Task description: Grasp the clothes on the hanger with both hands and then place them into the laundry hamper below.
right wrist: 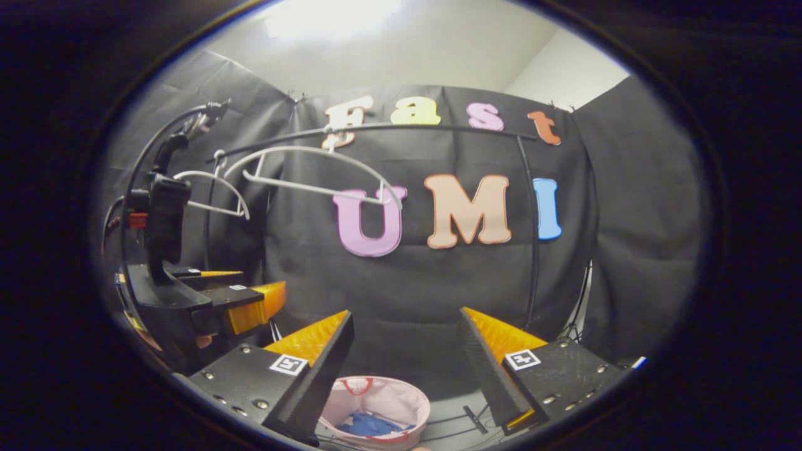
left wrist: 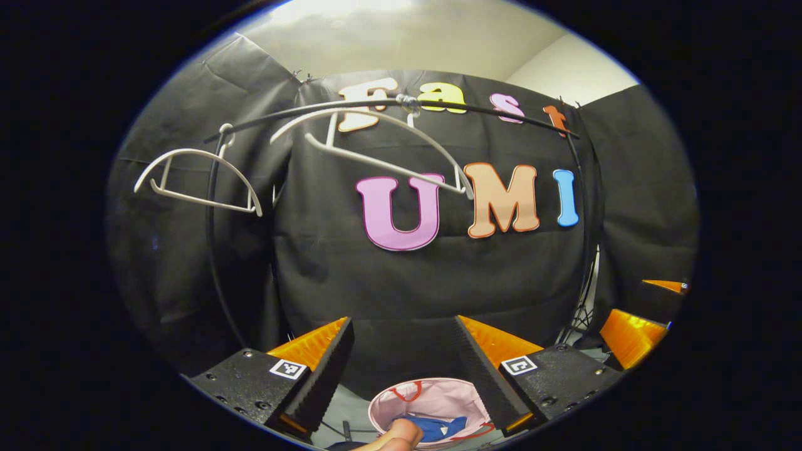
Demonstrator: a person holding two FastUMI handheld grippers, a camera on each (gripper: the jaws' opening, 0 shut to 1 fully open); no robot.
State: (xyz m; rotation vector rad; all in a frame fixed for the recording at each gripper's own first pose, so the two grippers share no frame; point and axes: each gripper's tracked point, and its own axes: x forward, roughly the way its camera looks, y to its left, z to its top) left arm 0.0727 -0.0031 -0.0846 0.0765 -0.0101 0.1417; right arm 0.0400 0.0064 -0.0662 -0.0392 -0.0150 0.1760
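Observation:
Two bare white hangers hang on a black rail; the same hangers appear in the right gripper view. Below stands a pink laundry hamper with blue clothes inside; it shows again as the hamper holding the blue clothes. My left gripper is open and holds nothing, high above the hamper. My right gripper is also open and holds nothing. The left gripper shows at the left of the right gripper view, the right gripper at the right of the left gripper view.
The black cloth wall stands behind the rail. The rail's black uprights run down both sides. A fingertip shows at the bottom edge of the left gripper view. Grey floor surrounds the hamper.

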